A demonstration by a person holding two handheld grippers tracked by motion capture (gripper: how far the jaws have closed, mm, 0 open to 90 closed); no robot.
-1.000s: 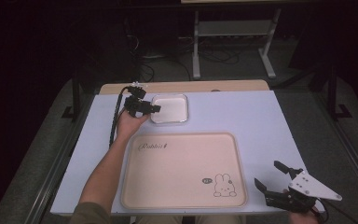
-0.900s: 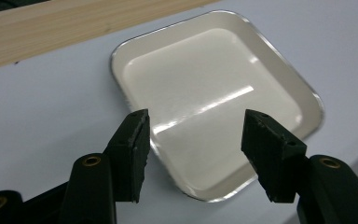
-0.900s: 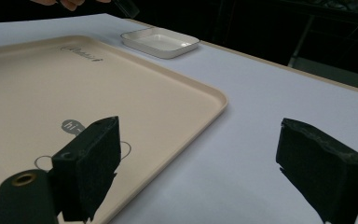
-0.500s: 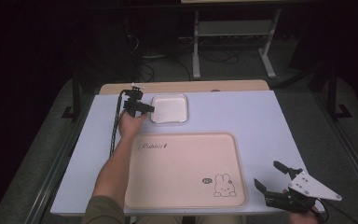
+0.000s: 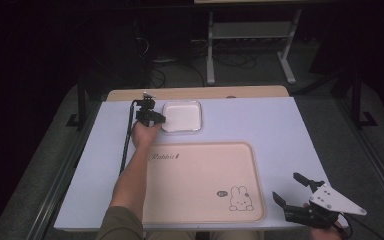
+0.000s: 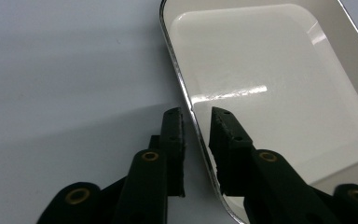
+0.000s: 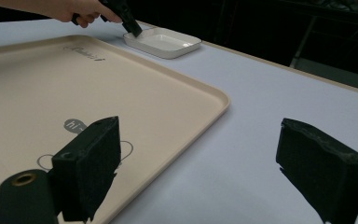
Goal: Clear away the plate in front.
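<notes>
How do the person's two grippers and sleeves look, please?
Both grippers have black bodies and two black jaws with rough pads and small brass-coloured eyelets. The right gripper carries a grey three-cornered plate on top. A black cable trails from the left gripper. The left arm wears a short olive sleeve.

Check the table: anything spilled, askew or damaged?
Nothing stands out. The white dish is empty and flat, the beige rabbit tray lies square, and the left tool straddles the dish's rim.
</notes>
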